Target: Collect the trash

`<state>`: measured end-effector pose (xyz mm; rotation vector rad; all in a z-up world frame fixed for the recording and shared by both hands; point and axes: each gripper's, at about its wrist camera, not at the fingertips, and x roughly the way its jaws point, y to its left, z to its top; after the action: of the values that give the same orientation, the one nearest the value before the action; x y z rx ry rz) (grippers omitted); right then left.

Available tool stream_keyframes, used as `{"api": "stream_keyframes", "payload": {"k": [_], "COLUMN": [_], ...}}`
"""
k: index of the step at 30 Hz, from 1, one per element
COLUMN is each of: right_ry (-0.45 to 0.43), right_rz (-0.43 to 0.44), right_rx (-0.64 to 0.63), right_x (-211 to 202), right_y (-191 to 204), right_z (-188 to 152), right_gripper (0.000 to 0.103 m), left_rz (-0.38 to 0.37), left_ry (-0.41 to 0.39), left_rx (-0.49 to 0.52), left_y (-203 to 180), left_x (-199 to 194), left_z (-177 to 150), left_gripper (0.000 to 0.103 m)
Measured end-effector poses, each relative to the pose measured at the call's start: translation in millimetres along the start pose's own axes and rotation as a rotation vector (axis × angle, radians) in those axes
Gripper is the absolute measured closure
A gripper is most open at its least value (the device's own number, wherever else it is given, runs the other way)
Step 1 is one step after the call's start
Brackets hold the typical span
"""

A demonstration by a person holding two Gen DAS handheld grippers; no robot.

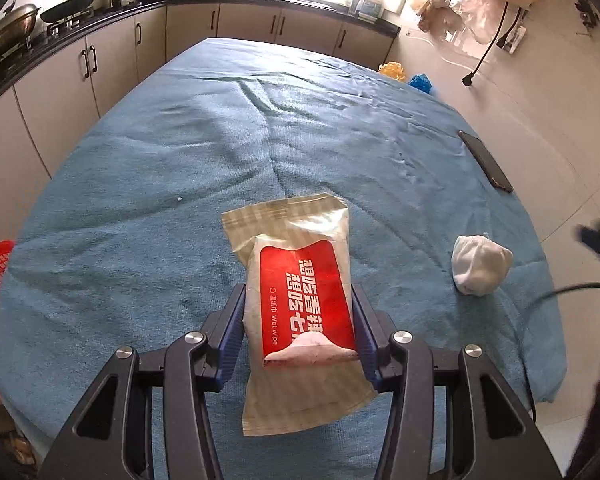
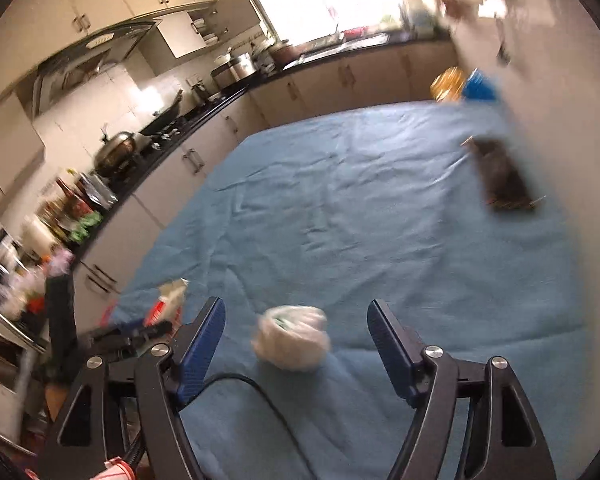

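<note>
Two tongs split the work: the left tongs [image 1: 298, 332] clench the wet-wipe pack [image 1: 300, 304] at lower centre, its long axis running up-frame along the fingers, while the released right tongs [image 2: 296, 344] straddle the crumpled white wad [image 2: 290, 338] on the blue-clothed surface [image 2: 380, 220].

Red-and-cream wet-wipe packet [image 1: 300, 304] flat lengthwise on the blue cloth, crumpled white tissue ball [image 1: 480, 265] well apart to its right.
</note>
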<state>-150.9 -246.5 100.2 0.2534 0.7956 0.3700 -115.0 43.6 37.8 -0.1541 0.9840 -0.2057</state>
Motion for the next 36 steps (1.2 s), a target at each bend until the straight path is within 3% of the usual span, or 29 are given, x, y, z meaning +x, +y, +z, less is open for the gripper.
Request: {"api": "stream_keyframes", "payload": {"k": [4, 8, 12, 17, 21, 24, 28, 36], "right_ry": [-0.058, -0.121, -0.127, -0.072, -0.025, -0.005, -0.003, 0.014], "right_rz": [-0.155, -0.368, -0.449, -0.307, -0.098, -0.031, -0.023, -0.091], "right_rx": [-0.078, -0.129, -0.123, -0.070, 0.009, 0.017, -0.013, -0.034], "right_x": [-88.1, -176.6, -206.6, -146.6, -53.2, 9.7, 60.4, 94.0], "right_y": [-1.9, -5.1, -11.4, -20.6, -15.8, 0.2, 24.6, 41.6], "right_z": [-2.6, -7.9, -22.8, -44.7, -56.9, -55.5, -43.9, -45.8], "right_gripper": [0.023, 0.013, 0.011, 0.011, 0.011, 0.011, 0.011, 0.019], "left_rz": [-0.006, -0.007, -0.005, -0.002, 0.003, -0.002, -0.005, 0.023], "left_ry": [-0.002, -0.014, -0.012, 0.001, 0.012, 0.022, 0.026, -0.010], "left_rx": [0.012, 0.017, 0.022, 0.020, 0.013, -0.005, -0.003, 0.054], "left_y": [-0.9, -1.9, -3.4, -2.1, 1.7, 7.1, 8.6, 0.0], "left_x": [5.8, 6.7, 6.5, 6.2, 6.5, 7.4, 5.5, 9.1], "left_z": [-1.3, -4.5, -6.6, -8.2, -11.1, -13.5, -16.4, -19.4], "left_gripper": [0.055, 0.054, 0.054, 0.053, 0.050, 0.047, 0.047, 0.047]}}
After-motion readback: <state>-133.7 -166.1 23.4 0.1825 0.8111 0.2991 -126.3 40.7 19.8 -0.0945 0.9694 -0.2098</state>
